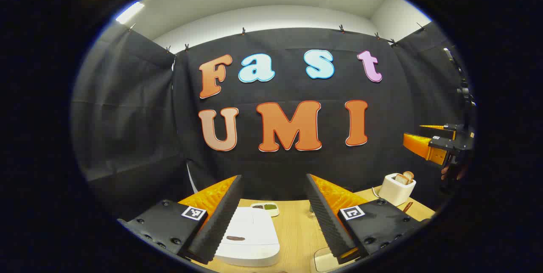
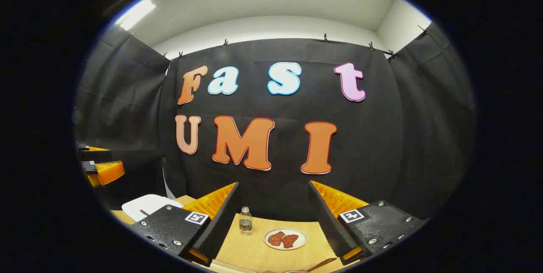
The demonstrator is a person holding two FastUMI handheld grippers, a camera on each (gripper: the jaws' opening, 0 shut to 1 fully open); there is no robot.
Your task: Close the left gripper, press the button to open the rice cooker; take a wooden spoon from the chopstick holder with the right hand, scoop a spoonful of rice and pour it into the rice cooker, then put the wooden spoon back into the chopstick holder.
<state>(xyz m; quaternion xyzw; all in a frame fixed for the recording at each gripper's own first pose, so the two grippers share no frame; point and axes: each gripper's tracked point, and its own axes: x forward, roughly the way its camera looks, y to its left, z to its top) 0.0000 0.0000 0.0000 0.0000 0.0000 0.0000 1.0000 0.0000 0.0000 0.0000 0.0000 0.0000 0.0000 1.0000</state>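
Jaws stand wide apart on both tools, with nothing held between them. We see our left gripper at the bottom of the left gripper view, its two fingers spread over the table. Between and just below them lies a white, flat-topped appliance, which we take to be the rice cooker with its lid down; a small dark mark sits on its top, though we cannot tell whether that is the button. Behind it, near the middle of the frame, is a small divided dish.

At the right edge of that view a white holder stands on the table with pale, rounded pieces poking out of its top. It may be the chopstick holder, but we cannot make out a wooden spoon in it. Above it, farther off, hangs the other tool with a hand beneath it.

In the right gripper view our right gripper is likewise spread wide, low in the frame. Between its fingers we see a small clear bottle and a plate carrying two reddish-brown pieces. A thin brown wooden handle pokes in at the bottom edge; we cannot tell what it belongs to.

We judge the task barely begun: the left jaws are not yet closed for pressing, the lid looks shut, and spoon, scooping, pouring and return all remain.
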